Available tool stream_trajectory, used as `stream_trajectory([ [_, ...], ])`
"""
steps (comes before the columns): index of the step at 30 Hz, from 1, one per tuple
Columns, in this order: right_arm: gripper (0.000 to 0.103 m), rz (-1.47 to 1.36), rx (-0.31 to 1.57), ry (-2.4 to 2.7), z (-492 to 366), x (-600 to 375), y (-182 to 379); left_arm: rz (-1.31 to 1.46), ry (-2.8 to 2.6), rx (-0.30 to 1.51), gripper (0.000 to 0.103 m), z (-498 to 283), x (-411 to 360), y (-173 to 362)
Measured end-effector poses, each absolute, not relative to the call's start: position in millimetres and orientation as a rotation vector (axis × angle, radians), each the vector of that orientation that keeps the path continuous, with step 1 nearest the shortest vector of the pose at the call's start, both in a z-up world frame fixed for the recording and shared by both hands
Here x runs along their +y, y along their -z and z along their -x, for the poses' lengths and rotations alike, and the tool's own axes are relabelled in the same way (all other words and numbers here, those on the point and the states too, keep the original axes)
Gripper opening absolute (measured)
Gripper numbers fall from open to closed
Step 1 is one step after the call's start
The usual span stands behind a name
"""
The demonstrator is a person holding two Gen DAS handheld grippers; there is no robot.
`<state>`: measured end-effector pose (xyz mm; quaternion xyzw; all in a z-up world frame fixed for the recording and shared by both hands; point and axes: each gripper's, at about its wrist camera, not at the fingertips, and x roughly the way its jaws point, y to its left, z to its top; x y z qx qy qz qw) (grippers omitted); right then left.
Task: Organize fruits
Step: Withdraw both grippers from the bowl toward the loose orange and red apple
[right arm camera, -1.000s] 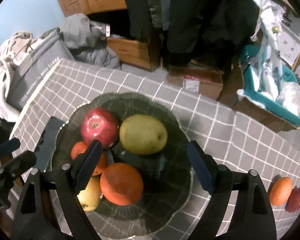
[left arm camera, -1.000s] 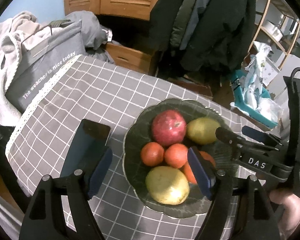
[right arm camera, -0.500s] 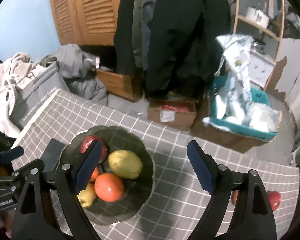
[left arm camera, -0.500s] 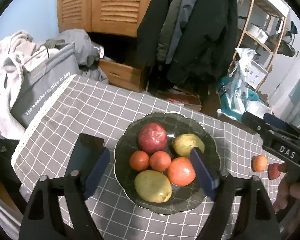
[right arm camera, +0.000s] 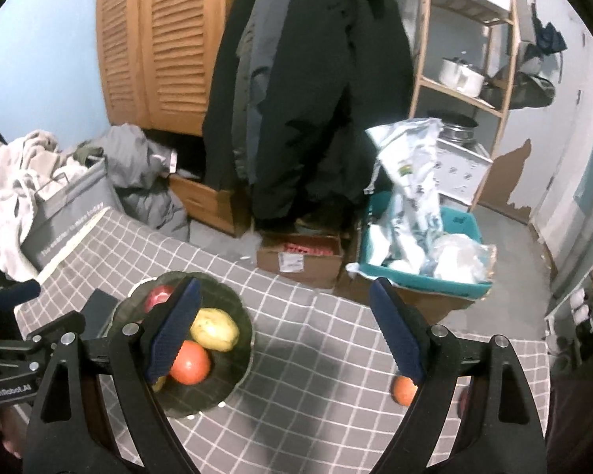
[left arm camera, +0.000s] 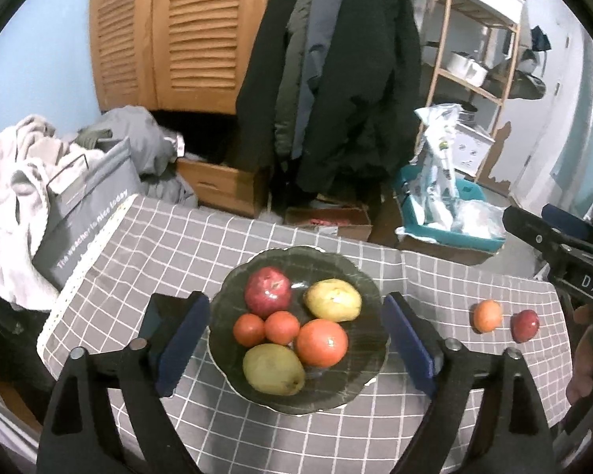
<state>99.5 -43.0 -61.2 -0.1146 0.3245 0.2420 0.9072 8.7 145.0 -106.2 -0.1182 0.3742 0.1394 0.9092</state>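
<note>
Compared with a second ago, both cameras now look from higher and farther back: the dark scalloped plate (left arm camera: pixel 369 373) that filled the views has shrunk toward the middle of the grey checked tablecloth (left arm camera: pixel 225 245), and a small orange (left arm camera: pixel 487 316) and a small red apple (left arm camera: pixel 525 325), apart from the plate then too, now sit on the cloth at its right. The left gripper (left arm camera: pixel 292 341) has spread wider than before and its jaws are opening, with nothing clasped, only the plate seen between them below. The right gripper (right arm camera: pixel 284 330) is parted as before and empty. The plate holds a red apple (left arm camera: pixel 267 292), a yellow pear (left arm camera: pixel 333 300), two small tangerines (left arm camera: pixel 265 328), a larger orange (left arm camera: pixel 321 343) and a second pear (left arm camera: pixel 273 369) nearest the camera. A dark phone (left arm camera: pixel 158 318) lies just left of the plate.
</note>
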Motion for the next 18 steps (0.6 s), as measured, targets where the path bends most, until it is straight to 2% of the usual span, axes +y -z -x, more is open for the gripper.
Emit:
stream_trajectory([
  [8, 0.086, 0.214, 0.635, -0.442, -87.0, -88.5, 44.3, 0.176, -0.258, 0.716, 0.1, -3.2, 118.6, 82.3],
  [18, 0.086, 0.221, 0.613, -0.375, -71.0, -138.5, 35.0, 0.129, -0.197, 0.682, 0.101, -8.9, 77.0, 64.3],
])
